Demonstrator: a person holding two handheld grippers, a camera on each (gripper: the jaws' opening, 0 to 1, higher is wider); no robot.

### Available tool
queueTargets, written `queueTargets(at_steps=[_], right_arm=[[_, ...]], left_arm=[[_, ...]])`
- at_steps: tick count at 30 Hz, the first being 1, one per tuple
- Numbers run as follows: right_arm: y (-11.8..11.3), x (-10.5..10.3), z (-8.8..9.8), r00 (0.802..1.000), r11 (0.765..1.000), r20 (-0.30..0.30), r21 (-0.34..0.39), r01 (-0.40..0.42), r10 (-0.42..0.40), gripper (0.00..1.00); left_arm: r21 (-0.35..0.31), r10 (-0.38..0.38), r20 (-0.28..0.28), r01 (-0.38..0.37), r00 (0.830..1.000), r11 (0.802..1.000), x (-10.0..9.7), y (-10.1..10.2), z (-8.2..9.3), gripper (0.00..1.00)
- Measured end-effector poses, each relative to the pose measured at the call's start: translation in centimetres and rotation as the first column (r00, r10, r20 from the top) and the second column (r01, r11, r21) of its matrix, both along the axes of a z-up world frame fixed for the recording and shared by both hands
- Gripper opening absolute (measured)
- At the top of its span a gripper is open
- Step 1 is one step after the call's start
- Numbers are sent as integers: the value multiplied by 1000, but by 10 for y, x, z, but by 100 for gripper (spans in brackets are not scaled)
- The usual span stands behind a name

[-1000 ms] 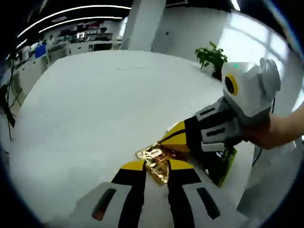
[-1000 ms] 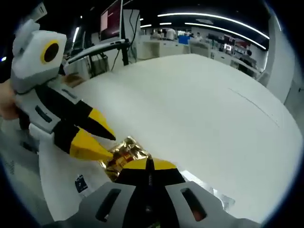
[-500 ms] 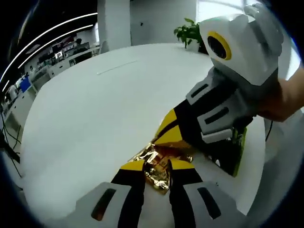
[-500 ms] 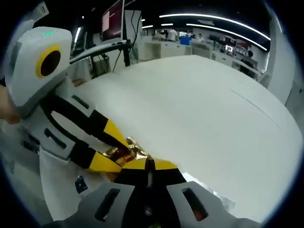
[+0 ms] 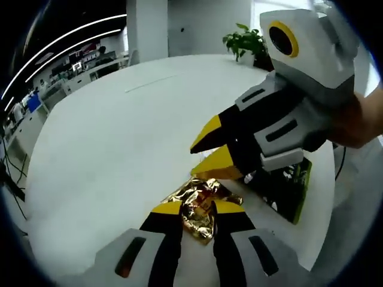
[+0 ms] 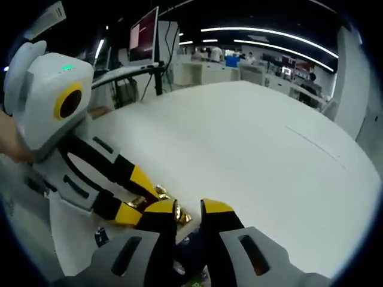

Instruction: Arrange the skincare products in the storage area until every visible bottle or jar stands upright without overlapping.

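Note:
A crumpled gold foil packet (image 5: pixel 200 200) lies low over the white table (image 5: pixel 114 131). My left gripper (image 5: pixel 197 208) is shut on its near edge. The right gripper (image 5: pixel 191 162) comes in from the right, its yellow-tipped jaws apart and lifted just above the packet. In the right gripper view, my right gripper (image 6: pixel 188 206) stands open with nothing between its fingers. There the left gripper (image 6: pixel 149 200) reaches in from the left, with a bit of the gold foil packet (image 6: pixel 163 192) at its tips.
A dark green box (image 5: pixel 294 190) lies flat behind the right gripper near the table's edge. A potted plant (image 5: pixel 242 42) stands beyond the table. A monitor on a stand (image 6: pixel 143 36) is off the table's far side. The white table (image 6: pixel 257 137) stretches wide ahead.
The right gripper has opened and let go of the foil packet, lifting a little off it. The left gripper keeps its hold on the packet.

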State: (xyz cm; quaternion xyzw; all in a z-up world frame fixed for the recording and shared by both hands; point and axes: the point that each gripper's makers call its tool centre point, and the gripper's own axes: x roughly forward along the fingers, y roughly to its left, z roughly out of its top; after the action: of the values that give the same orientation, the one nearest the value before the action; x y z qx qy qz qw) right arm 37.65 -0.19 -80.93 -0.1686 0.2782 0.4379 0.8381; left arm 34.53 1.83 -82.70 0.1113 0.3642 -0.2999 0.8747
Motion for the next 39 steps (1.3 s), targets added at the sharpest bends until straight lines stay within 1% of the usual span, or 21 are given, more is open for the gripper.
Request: queueTargets(at_steps=[4, 13, 16, 19, 23, 32, 37, 39], right_arm=[[-3, -3, 0, 1000, 1000, -6, 1, 2, -2, 15], [-3, -3, 1, 1000, 1000, -8, 4, 4, -4, 15], [-3, -2, 1, 1000, 1000, -7, 4, 1, -1, 14], [-3, -3, 3, 1000, 1000, -8, 8, 3, -3, 14], [-3, -5, 4, 1000, 1000, -9, 9, 2, -2, 14], [-4, -3, 7, 1000, 1000, -4, 17, 3, -3, 14], [-4, -4, 11, 1000, 1000, 1, 26, 3, -3, 17], [-4, -4, 13, 1000, 1000, 4, 27, 6, -6, 21]], left_arm=[[-4, 2, -3, -2, 1000, 1000, 1, 2, -1, 16], [-21, 6, -9, -6, 1000, 1000, 0, -1, 0, 18], [-15, 8, -5, -8, 1000, 1000, 0, 0, 0, 18], [0, 12, -12, -12, 1000, 1000, 0, 2, -2, 18], [2, 37, -9, -37, 999, 999, 1, 4, 0, 19], [-10, 30, -11, -31, 999, 999, 0, -1, 2, 19], [-7, 30, -6, -30, 1000, 1000, 1, 0, 6, 20], [-11, 33, -4, -33, 999, 999, 1, 0, 10, 22]])
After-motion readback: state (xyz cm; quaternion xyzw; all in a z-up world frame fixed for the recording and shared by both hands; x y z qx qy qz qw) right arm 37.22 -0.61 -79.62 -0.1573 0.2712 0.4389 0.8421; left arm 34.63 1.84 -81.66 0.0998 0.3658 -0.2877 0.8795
